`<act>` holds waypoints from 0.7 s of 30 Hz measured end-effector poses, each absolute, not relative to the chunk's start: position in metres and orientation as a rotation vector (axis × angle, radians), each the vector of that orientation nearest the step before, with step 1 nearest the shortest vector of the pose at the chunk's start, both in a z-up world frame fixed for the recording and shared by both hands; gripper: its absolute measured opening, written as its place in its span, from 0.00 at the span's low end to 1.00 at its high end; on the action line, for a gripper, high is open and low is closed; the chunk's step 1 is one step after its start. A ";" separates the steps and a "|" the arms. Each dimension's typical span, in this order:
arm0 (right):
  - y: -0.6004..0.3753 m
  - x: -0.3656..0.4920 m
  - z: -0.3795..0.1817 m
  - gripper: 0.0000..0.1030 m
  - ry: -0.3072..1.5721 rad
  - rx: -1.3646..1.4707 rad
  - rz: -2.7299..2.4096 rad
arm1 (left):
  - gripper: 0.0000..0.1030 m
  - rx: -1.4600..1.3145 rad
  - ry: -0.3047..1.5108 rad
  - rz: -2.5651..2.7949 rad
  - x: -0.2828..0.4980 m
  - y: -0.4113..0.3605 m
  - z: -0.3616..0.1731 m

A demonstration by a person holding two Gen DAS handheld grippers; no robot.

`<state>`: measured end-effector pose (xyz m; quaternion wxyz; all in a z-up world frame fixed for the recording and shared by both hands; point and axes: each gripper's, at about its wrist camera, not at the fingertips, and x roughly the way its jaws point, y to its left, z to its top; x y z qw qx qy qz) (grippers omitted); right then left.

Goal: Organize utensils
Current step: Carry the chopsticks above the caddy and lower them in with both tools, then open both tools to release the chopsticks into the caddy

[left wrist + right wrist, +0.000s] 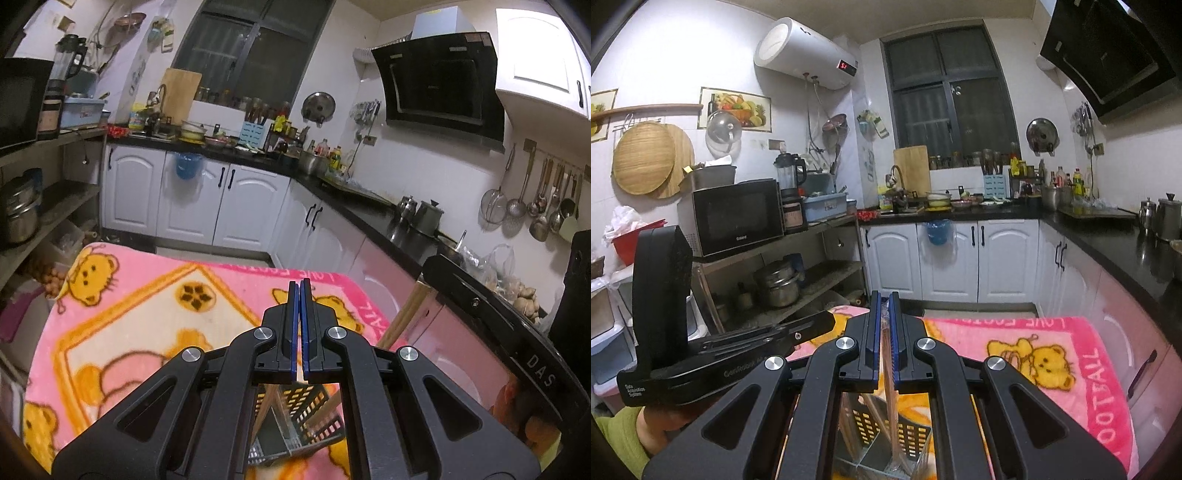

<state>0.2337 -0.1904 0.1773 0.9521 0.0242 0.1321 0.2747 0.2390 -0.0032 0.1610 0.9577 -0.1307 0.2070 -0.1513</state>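
My left gripper (299, 286) is shut and empty above a pink bear-print blanket (147, 317). Below it, between its arms, stands a black perforated utensil holder (295, 417) with wooden chopsticks (271, 398) in it. My right gripper (882, 299) is shut on a pair of wooden chopsticks (886, 354), whose lower ends reach into the same black holder (912, 435). In the left wrist view the right gripper's body (532, 354) and its chopsticks (406, 314) show at right. In the right wrist view the left gripper's body (665, 295) sits at left.
The blanket (1071, 354) covers a small table. White cabinets and a black L-shaped counter (351, 192) run behind and to the right. A metal shelf with a microwave (735, 218) and pots stands at left. Ladles hang on the right wall (535, 199).
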 end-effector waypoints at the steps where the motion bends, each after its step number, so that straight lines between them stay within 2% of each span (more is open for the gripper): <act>1: -0.190 0.235 0.176 0.05 0.273 0.050 0.558 | 0.00 -0.264 0.425 -0.307 0.240 -0.004 0.159; 21: -0.195 0.243 0.140 0.06 0.378 0.062 0.544 | 0.00 -0.263 0.495 -0.274 0.242 0.003 0.126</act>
